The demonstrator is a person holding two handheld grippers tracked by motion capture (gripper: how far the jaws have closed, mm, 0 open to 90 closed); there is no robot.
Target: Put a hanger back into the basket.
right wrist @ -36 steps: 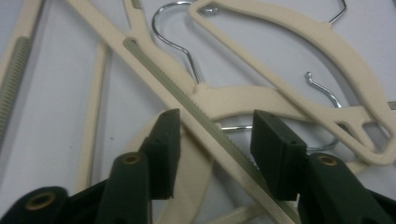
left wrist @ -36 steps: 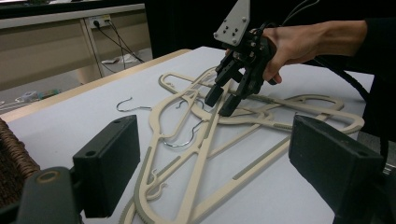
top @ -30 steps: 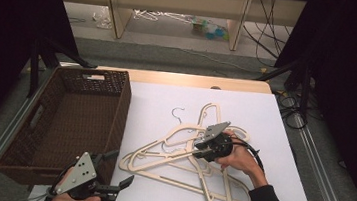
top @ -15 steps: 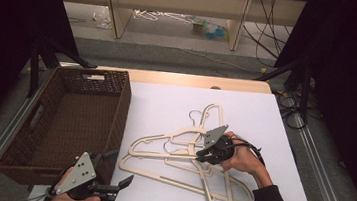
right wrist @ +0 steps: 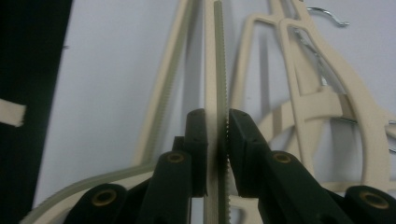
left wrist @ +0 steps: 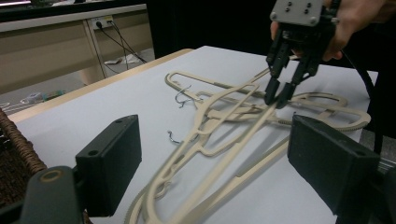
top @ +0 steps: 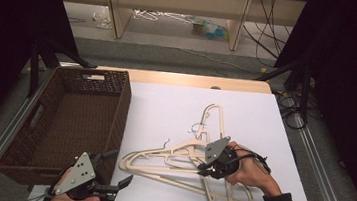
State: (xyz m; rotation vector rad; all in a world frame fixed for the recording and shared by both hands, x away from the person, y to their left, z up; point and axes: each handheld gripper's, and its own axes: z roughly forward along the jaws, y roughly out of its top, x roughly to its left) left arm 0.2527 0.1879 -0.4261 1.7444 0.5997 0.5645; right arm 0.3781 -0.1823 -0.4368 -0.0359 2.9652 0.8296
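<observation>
The white surface (top: pixel 165 109) lies bare between the wicker basket (top: pixel 64 118) and the pile of cream hangers (top: pixel 185 164), leaving a wide lane along its far half. The basket's tall right wall bars any low sideways pass at the left. The tangled hangers, with wire hooks (top: pixel 166 142) sticking up, clutter the near right, where the right gripper (top: pixel 205 168) sits clamped on one bar. The left gripper (top: pixel 117 172) hangs over the near edge, beside the basket's corner.

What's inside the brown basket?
Nothing I can see: the brown basket shows a bare woven floor. Its near wall hides the front strip, so something small could sit there. The hangers lie outside on the white table.
</observation>
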